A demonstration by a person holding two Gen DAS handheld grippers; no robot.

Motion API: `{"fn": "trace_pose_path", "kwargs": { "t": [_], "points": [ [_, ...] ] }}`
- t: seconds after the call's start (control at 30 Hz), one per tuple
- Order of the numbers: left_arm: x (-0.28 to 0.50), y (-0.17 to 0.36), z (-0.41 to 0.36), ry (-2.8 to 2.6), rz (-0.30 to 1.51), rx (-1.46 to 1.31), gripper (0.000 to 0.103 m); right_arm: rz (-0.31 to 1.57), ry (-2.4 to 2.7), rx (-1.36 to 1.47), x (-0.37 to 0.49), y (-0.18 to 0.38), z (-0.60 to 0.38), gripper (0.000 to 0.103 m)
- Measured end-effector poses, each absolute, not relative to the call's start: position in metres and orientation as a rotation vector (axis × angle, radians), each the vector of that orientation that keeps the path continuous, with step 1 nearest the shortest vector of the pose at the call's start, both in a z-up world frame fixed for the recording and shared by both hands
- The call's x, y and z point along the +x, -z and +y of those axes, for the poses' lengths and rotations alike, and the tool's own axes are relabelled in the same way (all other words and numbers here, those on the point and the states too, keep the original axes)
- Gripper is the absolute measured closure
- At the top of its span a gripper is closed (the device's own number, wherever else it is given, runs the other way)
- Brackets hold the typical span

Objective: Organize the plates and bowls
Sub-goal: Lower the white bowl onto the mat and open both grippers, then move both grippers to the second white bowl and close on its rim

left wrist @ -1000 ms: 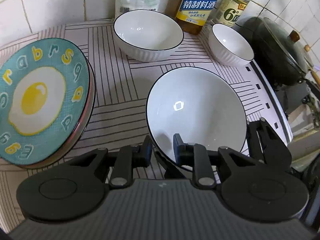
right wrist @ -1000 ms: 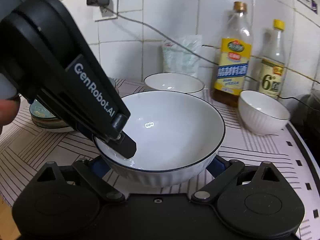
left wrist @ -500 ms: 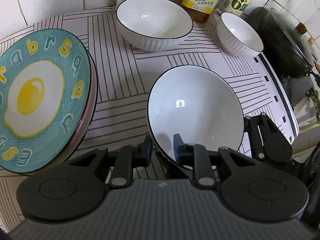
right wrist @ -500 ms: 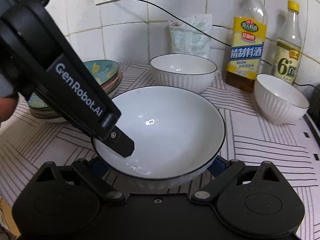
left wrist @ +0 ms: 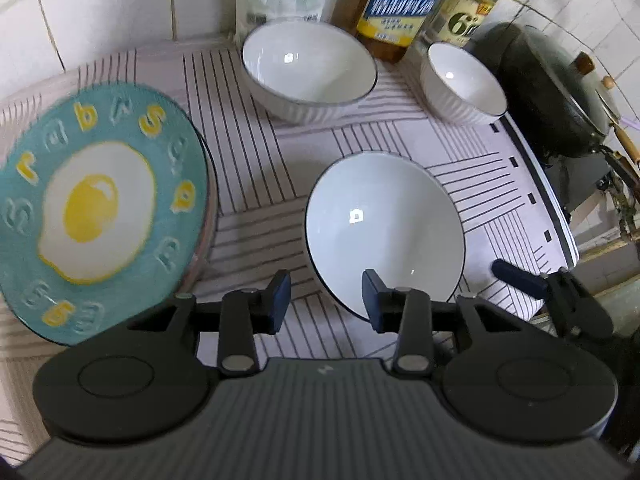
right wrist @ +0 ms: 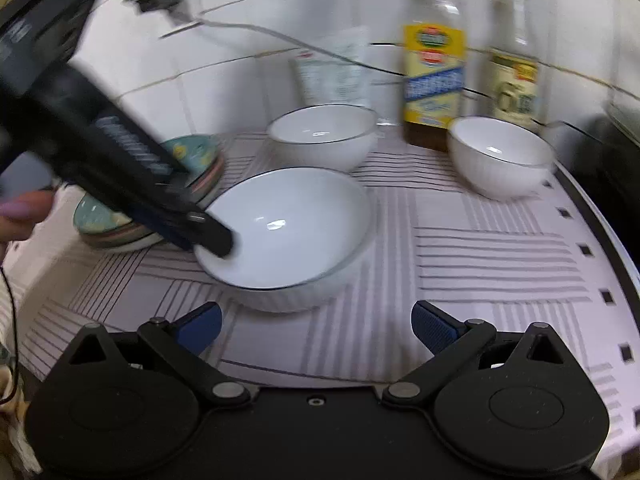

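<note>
Left wrist view shows your left gripper (left wrist: 326, 300) with its jaws just having opened; the near rim of the wide bowl (left wrist: 384, 224) sits between the pads, but they no longer press on it, so you have let it go. That bowl is the landmark; it rests on the striped mat (left wrist: 256, 184), apparently set down there so the other white bowls can be nested with it. Behind the wide bowl stands the deep bowl (left wrist: 308, 72); behind it and to the right sits the small bowl (left wrist: 462, 80), close to the bottles (left wrist: 404, 0) by the wall. To the left of the wide bowl lies the plate stack (left wrist: 96, 216), egg plate on top, already gathered in one pile. Right wrist view shows your right gripper (right wrist: 316, 328) spread wide and empty, just in front of the wide bowl and clear of it; I judge it steadied the bowl and is no longer needed there; the nesting is not yet done.
</note>
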State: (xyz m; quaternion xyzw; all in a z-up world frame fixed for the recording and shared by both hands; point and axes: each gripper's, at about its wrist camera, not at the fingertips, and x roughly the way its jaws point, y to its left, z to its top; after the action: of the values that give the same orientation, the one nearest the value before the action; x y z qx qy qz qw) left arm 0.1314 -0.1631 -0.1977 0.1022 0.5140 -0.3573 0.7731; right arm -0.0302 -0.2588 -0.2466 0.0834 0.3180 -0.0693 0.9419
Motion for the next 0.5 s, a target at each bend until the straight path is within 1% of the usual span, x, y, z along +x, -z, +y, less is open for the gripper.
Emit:
{"fn": "trace_pose_path", "kwargs": {
  "t": [0.1, 0.27, 0.5],
  "points": [
    [0.129, 0.184, -0.167, 0.801, 1.063, 0.242, 0.061, 0.628, 0.145, 0.229, -0.042, 0.236, -0.275, 0.001],
    [0.12, 0.174, -0.202, 0.838, 1.027, 0.274, 0.061, 0.572, 0.135, 0.394, -0.06, 0.23, -0.307, 0.002],
    [0.116, 0.16, -0.258, 0.921, 0.967, 0.268, 0.059, 0.482, 0.245, 0.394, -0.053, 0.218, -0.328, 0.007]
  ]
}}
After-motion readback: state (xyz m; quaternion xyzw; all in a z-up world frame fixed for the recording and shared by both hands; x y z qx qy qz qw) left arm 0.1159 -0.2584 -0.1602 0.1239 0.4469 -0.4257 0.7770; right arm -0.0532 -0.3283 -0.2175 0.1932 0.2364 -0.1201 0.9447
